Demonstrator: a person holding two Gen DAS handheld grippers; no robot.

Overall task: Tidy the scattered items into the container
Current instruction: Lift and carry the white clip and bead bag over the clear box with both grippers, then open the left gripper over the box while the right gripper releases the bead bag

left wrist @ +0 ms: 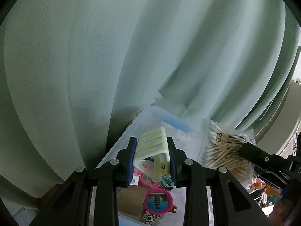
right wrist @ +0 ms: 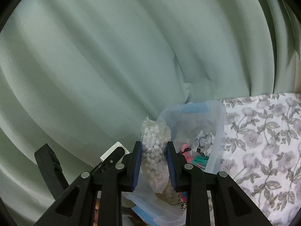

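Observation:
My left gripper (left wrist: 152,160) is shut on a pale yellow slatted plastic piece (left wrist: 150,143), held above a clear plastic container (left wrist: 131,131) with blue handles. In the right wrist view my right gripper (right wrist: 153,162) is shut on a clear bag of cotton swabs (right wrist: 154,146), just left of the container (right wrist: 216,131). The same swab bag (left wrist: 222,146) shows at the right of the left wrist view, over the container's right side. One black finger (right wrist: 49,160) of the left gripper stands at the left of the right wrist view.
Inside the container lie a pink round mirror (left wrist: 159,201), a leopard-print item (left wrist: 150,216), pink hair ties (left wrist: 148,177) and crumpled paper (right wrist: 205,137). A pale green curtain (left wrist: 94,56) hangs close behind. A floral cloth (right wrist: 263,141) covers the surface to the right.

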